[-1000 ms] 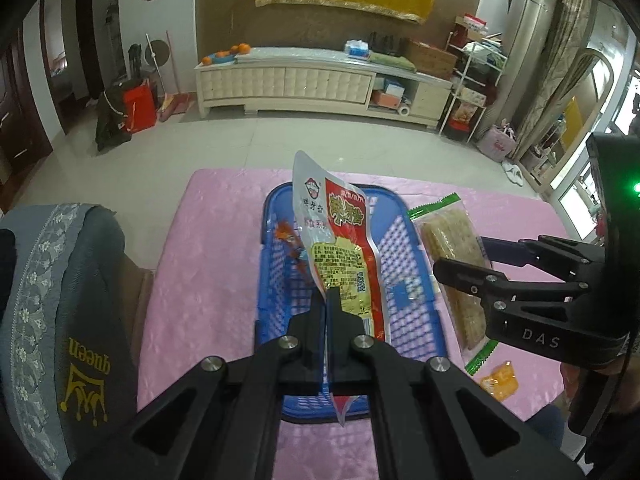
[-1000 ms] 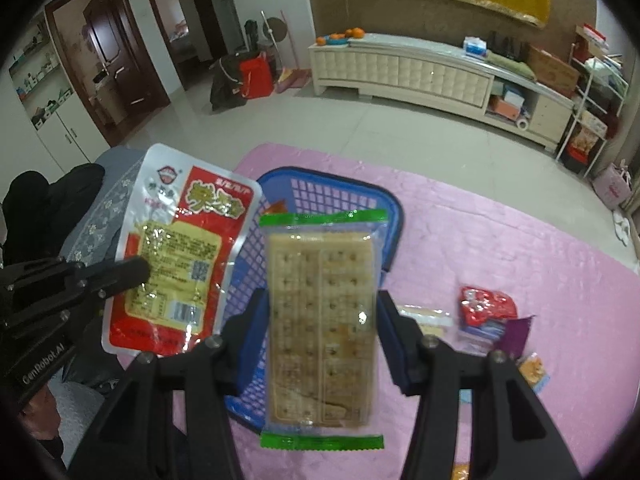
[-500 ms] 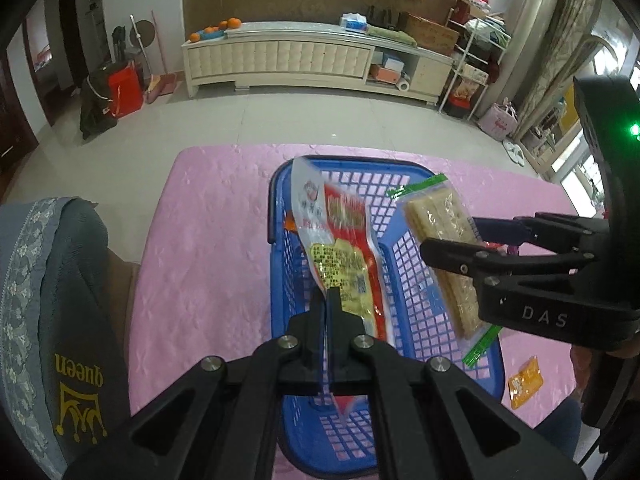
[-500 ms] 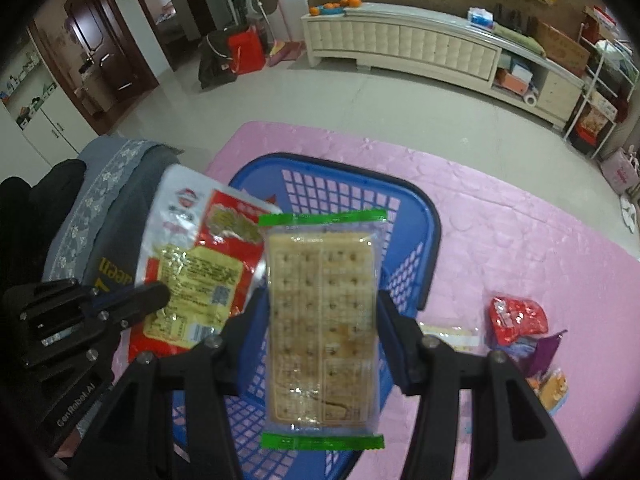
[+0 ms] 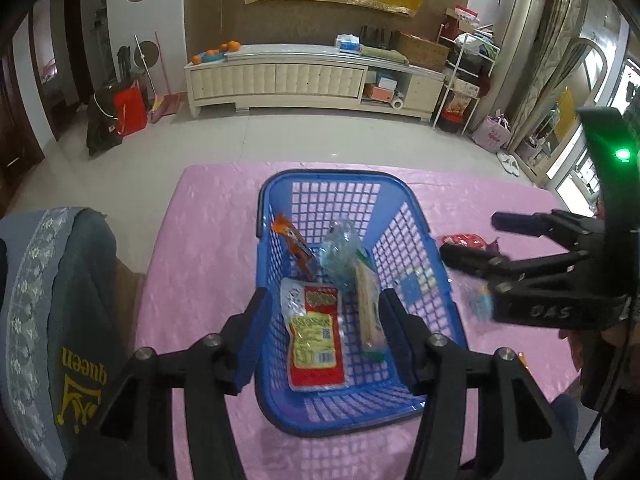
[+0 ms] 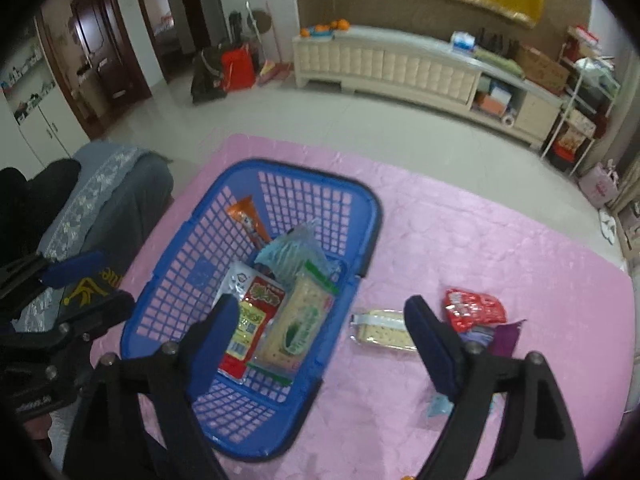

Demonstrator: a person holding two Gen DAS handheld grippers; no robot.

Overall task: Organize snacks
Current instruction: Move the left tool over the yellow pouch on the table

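A blue plastic basket (image 5: pixel 276 408) (image 6: pixel 368 208) stands on the pink tablecloth. In it lie a red and white snack pouch (image 5: pixel 314 338) (image 6: pixel 250 316), a green-edged cracker pack (image 5: pixel 370 312) (image 6: pixel 298 320), an orange stick snack (image 5: pixel 292 240) (image 6: pixel 250 216) and a crumpled clear blue bag (image 5: pixel 340 256) (image 6: pixel 292 256). My left gripper (image 5: pixel 322 316) is open and empty above the basket's near end. My right gripper (image 6: pixel 320 320) is open and empty over the basket's right rim; it also shows in the left wrist view (image 5: pixel 476 240).
On the cloth right of the basket lie a second cracker pack (image 6: pixel 382 330), a red bag (image 6: pixel 474 308) (image 5: pixel 466 240), a purple packet (image 6: pixel 504 338) and a small light blue wrapper (image 6: pixel 436 404). A grey-covered chair (image 5: pixel 48 320) stands left of the table.
Both grippers opened. The red and white pouch and the cracker pack dropped from them into the basket. Both grippers drew back a little.
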